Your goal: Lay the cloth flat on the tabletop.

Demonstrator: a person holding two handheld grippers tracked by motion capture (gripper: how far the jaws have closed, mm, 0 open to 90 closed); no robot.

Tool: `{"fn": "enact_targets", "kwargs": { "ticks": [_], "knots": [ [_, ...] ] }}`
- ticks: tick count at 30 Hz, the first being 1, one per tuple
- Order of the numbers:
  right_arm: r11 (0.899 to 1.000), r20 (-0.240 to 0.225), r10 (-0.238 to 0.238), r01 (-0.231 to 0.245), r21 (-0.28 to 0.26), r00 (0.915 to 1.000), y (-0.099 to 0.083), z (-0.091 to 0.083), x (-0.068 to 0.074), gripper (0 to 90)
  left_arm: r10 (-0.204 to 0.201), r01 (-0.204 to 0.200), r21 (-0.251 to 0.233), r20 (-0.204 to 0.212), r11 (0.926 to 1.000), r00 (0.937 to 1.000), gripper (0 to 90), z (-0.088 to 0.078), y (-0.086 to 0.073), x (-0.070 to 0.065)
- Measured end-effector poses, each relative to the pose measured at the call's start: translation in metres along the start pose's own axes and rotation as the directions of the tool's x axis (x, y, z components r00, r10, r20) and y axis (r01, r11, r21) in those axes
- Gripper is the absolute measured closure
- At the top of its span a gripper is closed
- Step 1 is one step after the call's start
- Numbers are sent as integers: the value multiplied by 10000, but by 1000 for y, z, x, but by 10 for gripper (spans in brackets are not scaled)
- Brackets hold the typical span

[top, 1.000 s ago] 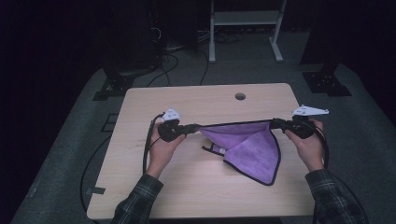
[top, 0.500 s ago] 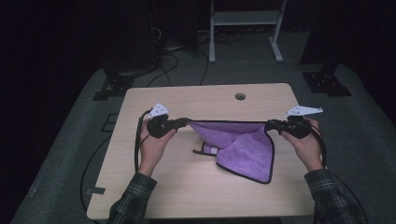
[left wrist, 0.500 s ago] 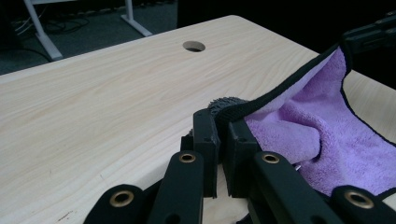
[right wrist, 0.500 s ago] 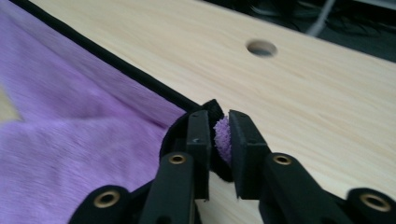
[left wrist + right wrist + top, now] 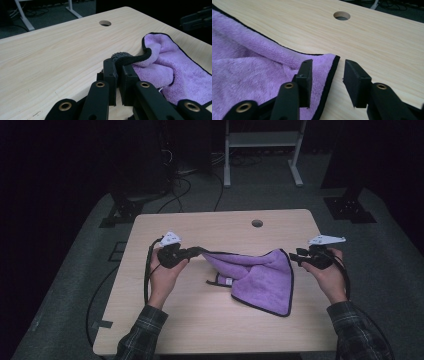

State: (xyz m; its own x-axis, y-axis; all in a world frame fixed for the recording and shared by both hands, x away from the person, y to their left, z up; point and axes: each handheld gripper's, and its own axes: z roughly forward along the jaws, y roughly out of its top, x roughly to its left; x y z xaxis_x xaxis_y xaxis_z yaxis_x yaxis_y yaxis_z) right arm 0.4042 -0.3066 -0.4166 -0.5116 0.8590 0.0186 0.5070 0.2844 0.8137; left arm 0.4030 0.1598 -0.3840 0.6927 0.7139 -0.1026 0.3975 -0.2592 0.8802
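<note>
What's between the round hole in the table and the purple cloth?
Just bare wood between the hole and the purple cloth, seen in the high view.

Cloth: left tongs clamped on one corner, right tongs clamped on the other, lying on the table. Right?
Not quite. The left tongs are clamped on a corner of the cloth, which lies on the table, but the right tongs are open: their jaws have just been opening, and the right gripper view shows the cloth's edge loose between them.

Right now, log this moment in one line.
left gripper: shut on purple cloth corner | right gripper: jaws just opening, corner released | cloth on table
</note>
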Motion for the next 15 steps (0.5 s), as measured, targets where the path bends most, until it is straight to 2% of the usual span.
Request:
{"fn": "enact_targets", "kwargs": {
  "ticks": [3, 4, 5, 7, 13, 15],
  "knots": [
    [9999, 94, 145, -145, 5, 9999, 3, 12, -3, 574, -21, 21, 21, 14, 10000, 10000, 852, 1, -1, 1],
    [9991, 43, 409, -409, -127, 9992, 4, 18, -6, 573, -27, 27, 33, 18, 10000, 10000, 852, 1, -1, 1],
    [9991, 121, 396, -398, 162, 9991, 7, 27, -10, 567, -24, 24, 43, 28, 10000, 10000, 852, 1, -1, 1],
    [9991, 249, 340, -346, 227, 9991, 8, 31, -11, 567, -37, 37, 25, 62, 10000, 10000, 852, 2, -1, 1],
    [9964, 57, 734, -736, 428, 9973, 13, 64, -22, 543, -61, 60, 95, 29, 9999, 10000, 852, 4, -2, 1],
    [9933, 211, 732, -748, 876, 9971, 12, 76, -25, 526, -61, 61, 73, -2, 10000, 10000, 852, 4, -2, 2]
  ]
}}
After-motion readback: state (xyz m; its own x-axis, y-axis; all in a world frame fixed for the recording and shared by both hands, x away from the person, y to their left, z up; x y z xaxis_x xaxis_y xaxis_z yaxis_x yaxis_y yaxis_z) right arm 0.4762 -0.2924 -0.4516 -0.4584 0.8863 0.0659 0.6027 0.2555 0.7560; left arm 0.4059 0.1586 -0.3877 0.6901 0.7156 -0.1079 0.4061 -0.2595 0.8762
